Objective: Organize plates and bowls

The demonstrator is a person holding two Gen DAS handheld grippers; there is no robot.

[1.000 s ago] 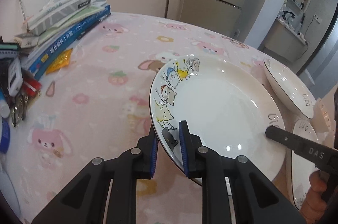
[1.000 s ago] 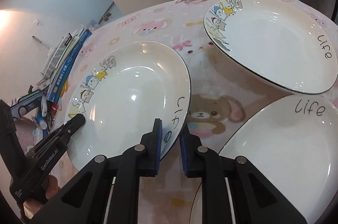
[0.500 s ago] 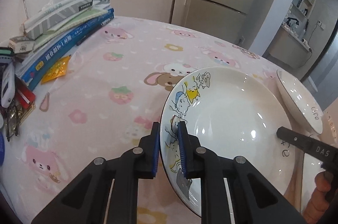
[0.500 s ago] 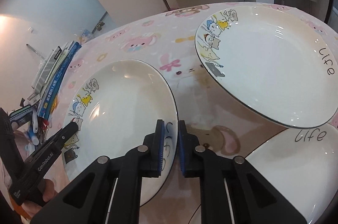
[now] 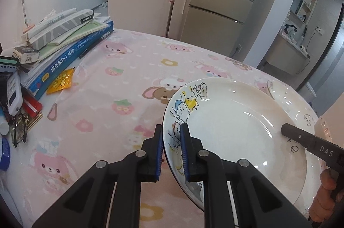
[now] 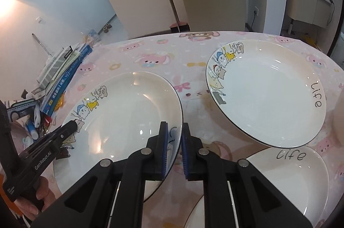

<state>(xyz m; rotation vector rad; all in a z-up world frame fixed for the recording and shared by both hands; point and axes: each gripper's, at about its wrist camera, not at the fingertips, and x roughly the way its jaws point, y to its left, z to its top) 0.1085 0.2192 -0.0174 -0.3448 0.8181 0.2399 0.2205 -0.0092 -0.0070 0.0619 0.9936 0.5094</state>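
Both tongs clamp one plate by opposite rims, above the surface

The left tongs pinch the cartoon-cat edge of the plate; the right tongs pinch the "life" edge. To carry it well, keep both hands level and moving together so the glossy rim cannot slip, then lower it squarely onto the second plate, upper right, or the third plate, lower right. White, shallow, dark-rimmed.

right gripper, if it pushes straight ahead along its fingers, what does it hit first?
The right gripper is already shut on the rim of the held plate. Straight on, the plate would likely meet the pink tablecloth between it and the far plate; depth is unclear.
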